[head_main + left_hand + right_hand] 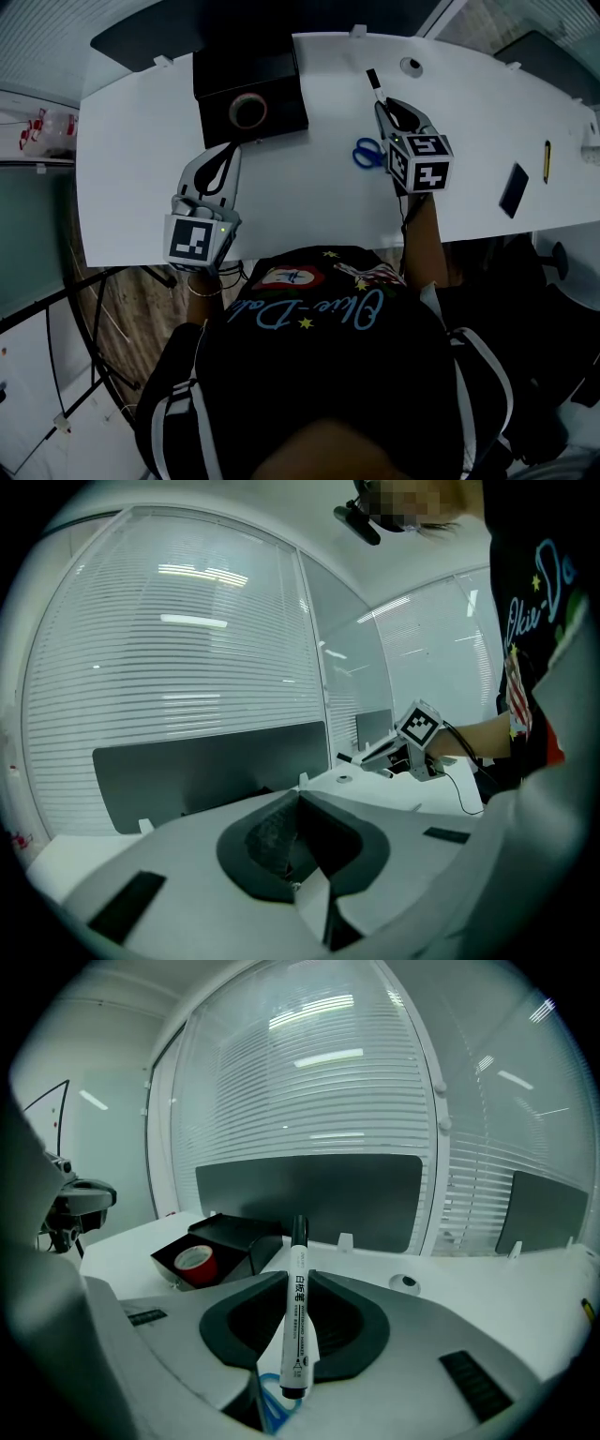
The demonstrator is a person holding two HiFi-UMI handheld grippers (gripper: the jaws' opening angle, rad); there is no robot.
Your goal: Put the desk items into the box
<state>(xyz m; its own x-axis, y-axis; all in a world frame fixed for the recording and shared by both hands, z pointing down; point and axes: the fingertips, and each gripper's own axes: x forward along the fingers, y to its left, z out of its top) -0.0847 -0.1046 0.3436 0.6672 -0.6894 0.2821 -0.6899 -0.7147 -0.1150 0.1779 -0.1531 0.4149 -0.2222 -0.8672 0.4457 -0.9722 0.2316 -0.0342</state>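
The right tongs pinch the marker mid-body (light, hard, smooth, so it may slip); the left tongs are closed, empty.

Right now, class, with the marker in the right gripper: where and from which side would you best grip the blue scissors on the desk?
Probably the blue handle loops of the scissors, from straight above. They lie flat on the desk, so a sideways approach would meet the surface, and the blades are hidden behind the right gripper.
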